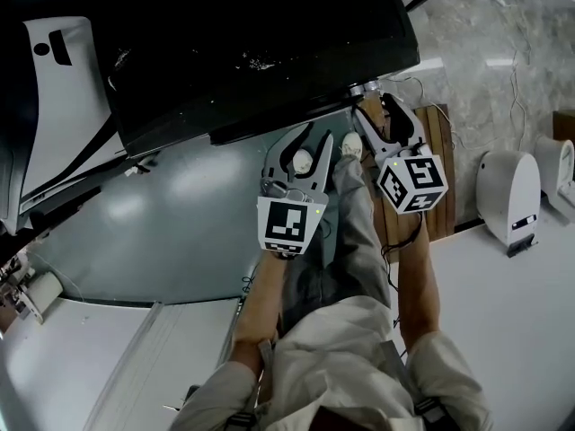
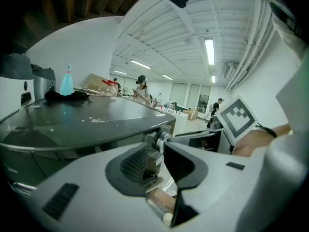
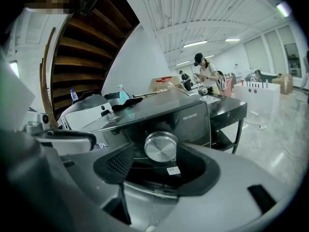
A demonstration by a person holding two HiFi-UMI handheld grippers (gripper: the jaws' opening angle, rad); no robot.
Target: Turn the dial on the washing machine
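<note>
Right gripper view: the right gripper (image 3: 161, 167) is pointing straight at the round brushed-silver dial (image 3: 161, 146), which is sitting on the dark front panel of the grey, glossy-topped washing machine (image 3: 159, 111). Its jaws are standing apart, one on either side of the dial, and whether they are touching it cannot be told. Left gripper view: the left gripper (image 2: 157, 167) is hanging beside the machine's front corner with its jaws released and gripping nothing. The dial is showing side-on beyond them, projecting from the panel. Head view: both grippers are being held in front of the person's grey trousers (image 1: 355, 223). The right one is reaching up to the machine's front edge and the left one is lying lower, short of it. A slatted brown wooden board (image 1: 442, 169) is lying on the floor just right of the right gripper
</note>
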